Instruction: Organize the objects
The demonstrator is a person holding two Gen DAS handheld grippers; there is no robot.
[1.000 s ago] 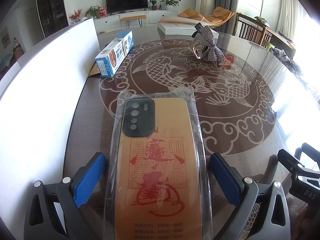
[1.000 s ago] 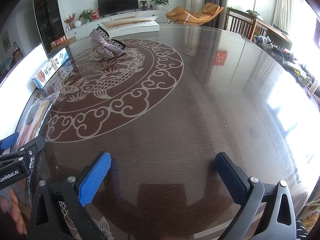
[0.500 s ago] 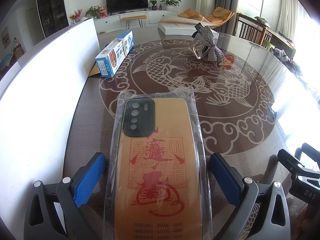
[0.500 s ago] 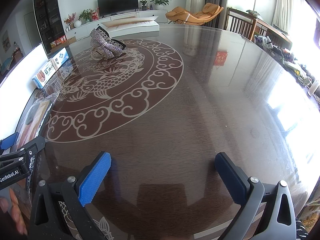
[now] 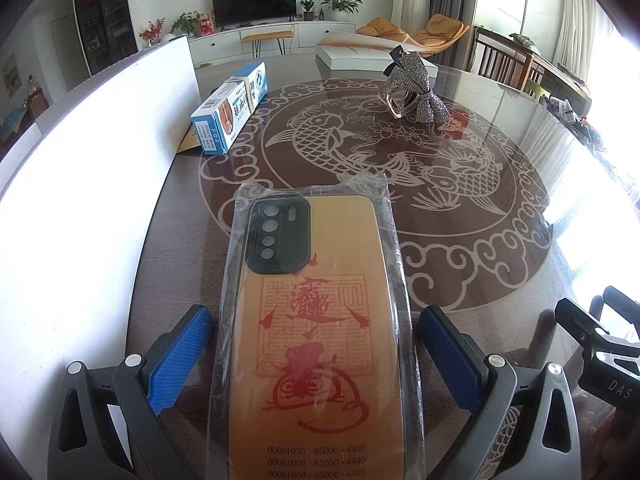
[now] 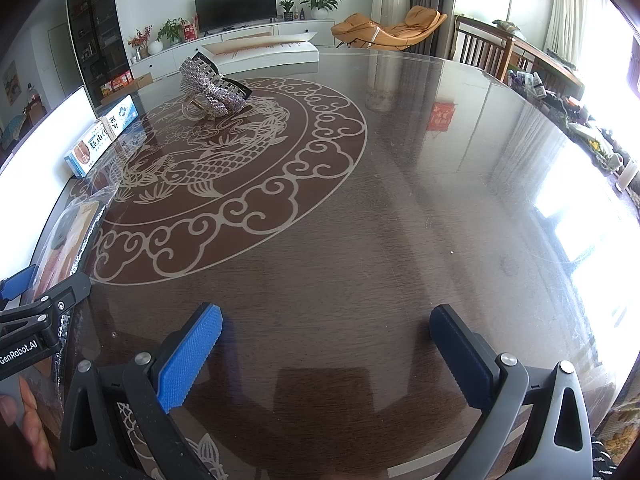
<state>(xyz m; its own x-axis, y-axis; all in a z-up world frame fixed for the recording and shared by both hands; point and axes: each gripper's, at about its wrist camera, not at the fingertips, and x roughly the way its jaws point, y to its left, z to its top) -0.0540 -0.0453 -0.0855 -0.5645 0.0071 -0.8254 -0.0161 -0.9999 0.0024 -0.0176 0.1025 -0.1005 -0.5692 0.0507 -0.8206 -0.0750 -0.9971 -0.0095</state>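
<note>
Lower centre of the left wrist view: left gripper (image 5: 314, 354), jaws wide apart, straddling the bagged phone case (image 5: 316, 336) without visible contact; right gripper (image 6: 326, 354), jaws equally wide, over bare glass table (image 6: 400, 220).

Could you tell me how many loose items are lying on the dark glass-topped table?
3: the bagged orange phone case between the left gripper fingers, the blue-and-white carton by the white board, and the rhinestone bow clip farther back.
</note>
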